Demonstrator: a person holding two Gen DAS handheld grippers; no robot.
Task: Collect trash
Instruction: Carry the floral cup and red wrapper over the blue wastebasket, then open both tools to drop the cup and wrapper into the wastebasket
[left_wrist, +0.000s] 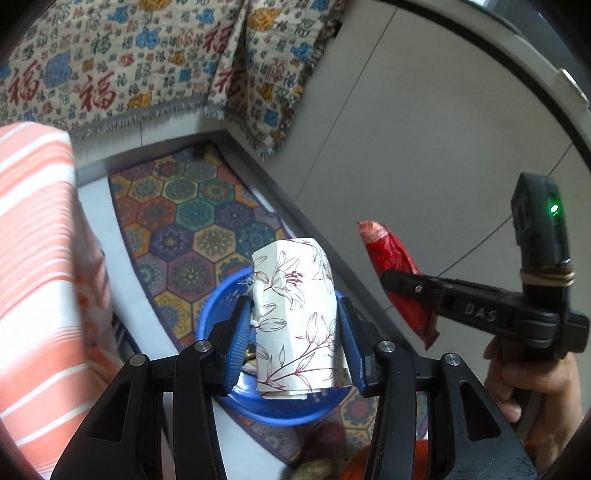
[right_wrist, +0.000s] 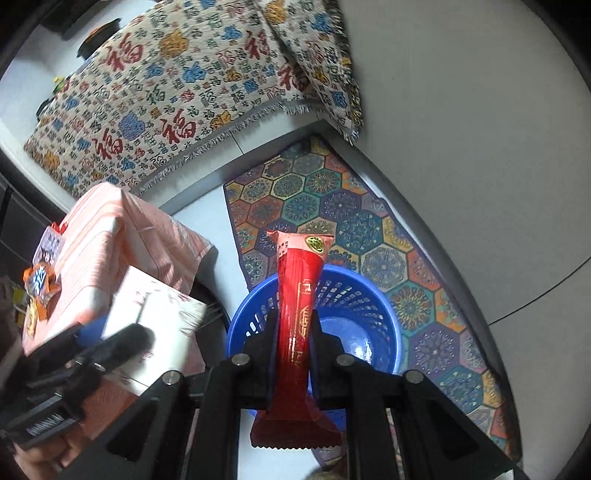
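Observation:
My left gripper (left_wrist: 295, 325) is shut on a white carton (left_wrist: 295, 317) printed with lilies, held upright over the blue perforated basket (left_wrist: 218, 306) on the floor. The same carton (right_wrist: 162, 325) and the left gripper (right_wrist: 99, 354) appear blurred at the left of the right wrist view. My right gripper (right_wrist: 293, 332) is shut on a red foil wrapper (right_wrist: 297, 314) with gold print, hanging above the blue basket (right_wrist: 369, 306). In the left wrist view the right gripper (left_wrist: 406, 280) pinches the red wrapper (left_wrist: 395, 273) to the right of the carton.
The basket stands on a hexagon-patterned mat (right_wrist: 354, 214). An orange-striped cloth covers a box or seat (left_wrist: 33, 258) on the left, with small packets (right_wrist: 40, 280) on it. A patterned fringed throw (left_wrist: 147, 62) hangs behind. A grey wall (right_wrist: 461, 129) runs along the right. A hand (left_wrist: 524, 384) holds the right gripper.

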